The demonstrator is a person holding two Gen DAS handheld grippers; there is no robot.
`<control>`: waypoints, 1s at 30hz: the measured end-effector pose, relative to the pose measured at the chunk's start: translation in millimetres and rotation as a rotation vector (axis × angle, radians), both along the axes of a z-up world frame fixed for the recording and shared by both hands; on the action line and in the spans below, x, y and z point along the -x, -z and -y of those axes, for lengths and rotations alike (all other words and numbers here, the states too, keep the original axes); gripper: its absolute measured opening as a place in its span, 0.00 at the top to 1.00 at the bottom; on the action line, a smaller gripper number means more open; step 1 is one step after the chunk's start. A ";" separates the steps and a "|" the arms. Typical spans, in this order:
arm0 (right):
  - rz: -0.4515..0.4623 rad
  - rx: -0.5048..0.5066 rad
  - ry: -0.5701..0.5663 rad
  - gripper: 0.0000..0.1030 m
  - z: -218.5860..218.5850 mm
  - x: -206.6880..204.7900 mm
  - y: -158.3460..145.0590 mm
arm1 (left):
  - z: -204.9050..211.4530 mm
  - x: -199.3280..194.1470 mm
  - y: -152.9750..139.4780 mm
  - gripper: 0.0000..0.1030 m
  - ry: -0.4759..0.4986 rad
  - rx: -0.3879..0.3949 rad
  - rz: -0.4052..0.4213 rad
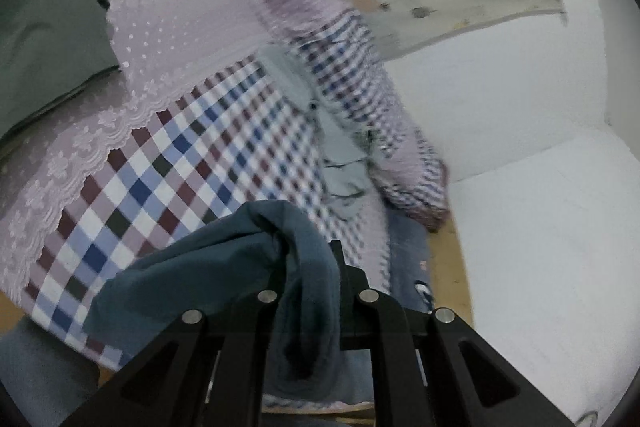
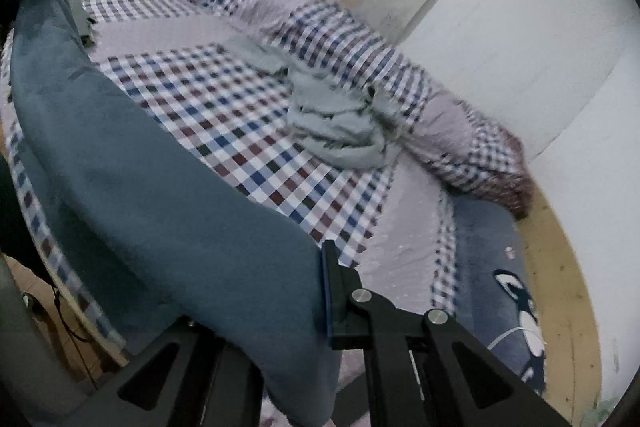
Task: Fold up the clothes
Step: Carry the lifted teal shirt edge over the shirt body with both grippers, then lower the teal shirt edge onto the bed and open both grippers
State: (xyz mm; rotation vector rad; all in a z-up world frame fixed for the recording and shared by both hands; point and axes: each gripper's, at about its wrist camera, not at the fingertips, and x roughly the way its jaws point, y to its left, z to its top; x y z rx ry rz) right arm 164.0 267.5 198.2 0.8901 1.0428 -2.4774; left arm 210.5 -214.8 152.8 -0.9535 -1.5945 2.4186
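- My left gripper (image 1: pixel 308 291) has its jaws pinched on a bunched fold of the teal-blue garment (image 1: pixel 208 267), held above the near edge of the bed (image 1: pixel 168 163).
- My right gripper (image 2: pixel 320 291) has its jaws pressed on another edge of the same garment; from there the cloth runs as a broad, fairly taut sheet to the upper left of that view.
- The garment hangs between both grippers, off the checked bedcover; no finished fold shows on it.
- A grey garment (image 2: pixel 340 123) lies crumpled mid-bed against the rolled checked quilt (image 2: pixel 400 67), unfolded.
- Judgement: both pieces remain unfolded; no neat stack is in view.
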 end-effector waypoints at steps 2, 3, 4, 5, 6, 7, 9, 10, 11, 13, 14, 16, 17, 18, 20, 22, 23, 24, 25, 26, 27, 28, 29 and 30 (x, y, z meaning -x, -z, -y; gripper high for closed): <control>0.041 -0.010 0.005 0.97 2.9 25.5 14.8 | 4.9 29.3 11.9 0.91 -0.009 0.006 0.031; 0.063 -0.020 0.005 0.97 4.6 38.1 22.5 | 7.1 43.5 18.1 0.91 -0.013 0.003 0.053; 0.089 -0.028 0.003 0.97 6.2 51.9 29.7 | 9.3 57.8 24.4 0.91 -0.017 -0.001 0.076; 0.117 -0.027 0.003 0.97 6.8 66.3 35.7 | 11.5 71.7 30.7 0.91 -0.020 -0.003 0.098; 0.145 -0.025 0.003 0.97 7.3 80.7 41.6 | 13.7 85.2 37.1 0.91 -0.023 -0.004 0.119; 0.173 -0.023 0.004 0.95 7.7 95.3 47.8 | 15.8 98.7 43.5 0.91 -0.025 -0.005 0.140; 0.230 -0.015 0.009 0.94 7.4 125.5 61.5 | 20.1 125.8 56.4 0.91 -0.030 -0.008 0.181; 0.263 -0.015 0.011 0.91 7.4 141.2 69.7 | 22.5 138.5 63.4 0.91 -0.034 -0.010 0.205; 0.296 -0.015 0.015 0.90 7.1 156.2 77.7 | 24.7 149.7 71.2 0.90 -0.036 -0.012 0.232; 0.351 0.007 0.034 0.83 4.6 181.6 92.5 | 28.5 170.4 87.4 0.89 -0.038 -0.013 0.286; 0.378 0.024 0.044 0.79 3.2 194.0 99.7 | 30.9 178.8 94.3 0.85 -0.042 -0.015 0.306; 0.405 0.069 0.084 0.64 -1.2 218.0 111.1 | 38.6 189.3 102.9 0.74 -0.070 -0.017 0.317; 0.387 0.099 0.118 0.61 -5.5 227.0 112.5 | 44.7 190.5 102.7 0.57 -0.107 -0.007 0.294; 0.335 0.118 0.163 0.54 -11.3 229.6 110.0 | 51.6 189.3 100.6 0.47 -0.150 0.001 0.258; 0.230 0.154 0.252 0.49 -22.9 235.0 104.8 | 65.5 180.1 90.4 0.26 -0.228 0.010 0.161; 0.125 0.191 0.340 0.47 -34.5 240.3 99.7 | 73.2 172.1 82.3 0.26 -0.243 0.045 0.116; 0.072 0.208 0.383 0.46 -40.3 243.0 97.2 | 77.1 168.1 78.3 0.26 -0.250 0.063 0.093; 0.031 0.226 0.417 0.43 -45.4 243.6 94.9 | 79.9 163.0 75.8 0.26 -0.251 0.087 0.083; 0.022 0.246 0.429 0.40 -49.0 238.5 93.7 | 81.9 156.7 74.8 0.26 -0.246 0.119 0.087; 0.017 0.270 0.437 0.39 -53.6 231.4 93.0 | 83.5 150.7 74.9 0.26 -0.241 0.145 0.091; 0.022 0.298 0.437 0.37 -57.5 222.7 92.6 | 84.4 143.5 76.5 0.26 -0.237 0.164 0.095; 0.029 0.322 0.434 0.35 -60.7 213.3 92.1 | 85.2 134.9 78.6 0.26 -0.234 0.180 0.099; 0.037 0.349 0.431 0.33 -64.1 202.9 92.0 | 86.0 126.4 80.7 0.26 -0.231 0.197 0.103; 0.046 0.378 0.427 0.31 -67.2 191.3 93.0 | 85.7 116.3 83.4 0.26 -0.225 0.212 0.106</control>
